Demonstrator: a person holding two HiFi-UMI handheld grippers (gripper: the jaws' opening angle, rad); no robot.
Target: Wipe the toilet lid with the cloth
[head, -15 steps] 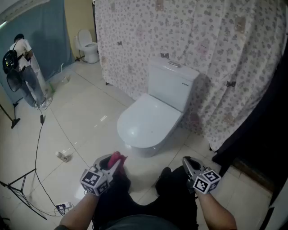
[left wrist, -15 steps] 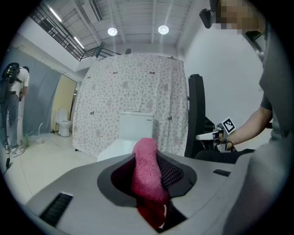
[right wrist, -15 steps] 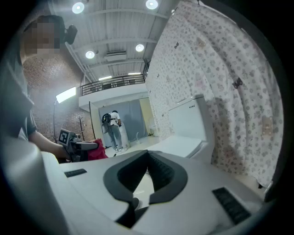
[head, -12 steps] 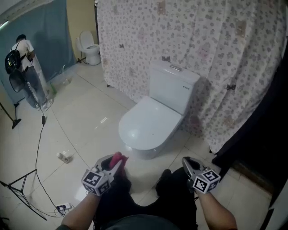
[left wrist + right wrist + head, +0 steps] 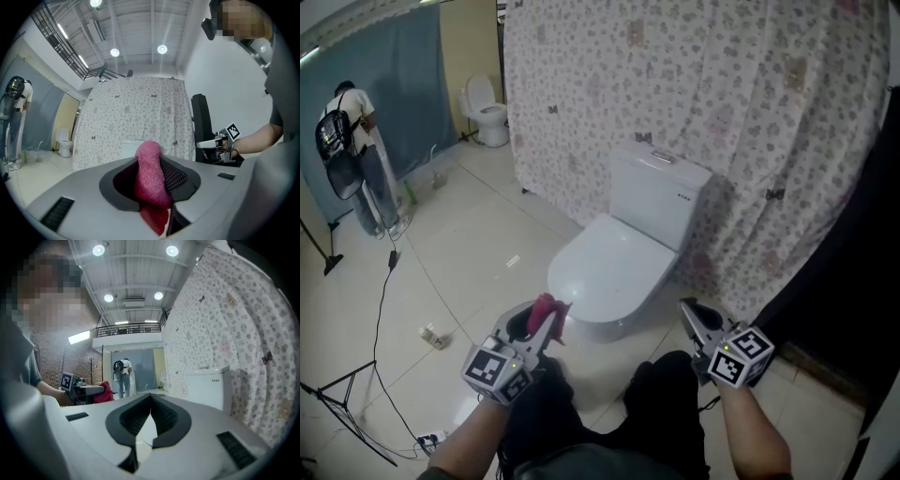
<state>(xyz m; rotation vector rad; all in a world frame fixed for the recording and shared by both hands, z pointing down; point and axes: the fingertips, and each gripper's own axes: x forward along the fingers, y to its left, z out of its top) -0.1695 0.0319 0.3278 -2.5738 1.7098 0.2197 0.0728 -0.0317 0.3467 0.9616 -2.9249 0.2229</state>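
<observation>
- Now: left gripper (image 5: 546,321) sits low at the left of the head view, jaws clamped on a pink cloth (image 5: 150,177). A fold of it bulges up between the pads, and a darker red end hangs below them.
- The cloth is off the toilet. It is held in the air over the tiled floor (image 5: 469,234), near the front rim of the bowl and not touching the toilet lid (image 5: 605,262).
- Right gripper (image 5: 150,401) sits low at the right, jaw tips brought together with nothing between them. Only pale floor shows through the slit lower down.
- The two grippers are well apart, one to each side of the person's dark-clad legs (image 5: 666,403). Both are nearer the camera than the toilet.
- The lid is down, white and glossy, its front end pointing toward the lower left of the head view.
- White tank (image 5: 659,192) stands behind the lid, against a flower-print curtain (image 5: 722,84).
- Black drape (image 5: 853,253) hangs at the right edge.
- Far left: a person (image 5: 352,141) with a backpack stands by a blue-grey backdrop (image 5: 394,75).
- A second toilet (image 5: 487,103) stands beyond the curtain's left edge.
- On the floor: a thin black cable (image 5: 382,300), a small pale object (image 5: 434,335) near it, and the legs of a stand (image 5: 342,403) at lower left.
</observation>
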